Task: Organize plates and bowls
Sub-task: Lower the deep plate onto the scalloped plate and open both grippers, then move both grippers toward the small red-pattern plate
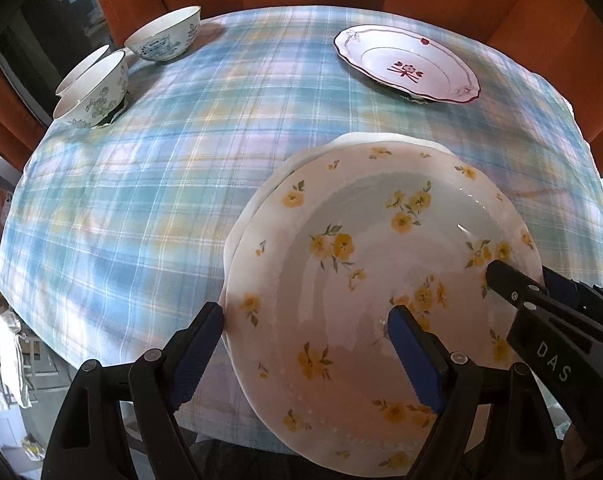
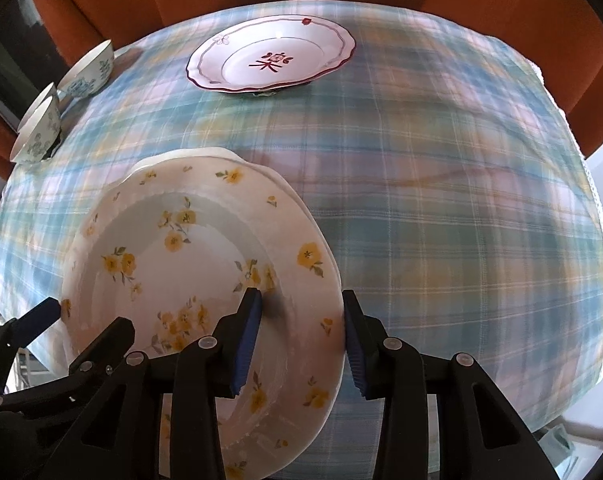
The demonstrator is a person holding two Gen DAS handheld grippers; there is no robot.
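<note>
Two claws on one dish right now, so let's take it steady. From the left wrist: my left claw [image 1: 307,356] points steeply down and stands wide, straddling the near-left rim of the yellow-flower plate [image 1: 361,264], one pad outside the edge, one over the well, and neither is pressing, so it has hold of nothing. That plate sits on a white plate [image 1: 381,138] at the near right of the counter [image 1: 141,200]. A red-trimmed plate [image 1: 405,64] waits at the far right, and the bowls [image 1: 163,38] stand far left.

Over to the right wrist: my right claw [image 2: 301,344] is narrowed onto the same plate's near-right rim, inner pad down in the well, outer pad against the edge. It looks like a pinch on that rim, though how firm it is, I can't judge.

My read is that this wants an even two-sided hold. I'd bring the left pads in square on the rim, take the weight on both sides together, and keep the plate level so it doesn't scrape or drag the white one beneath.
</note>
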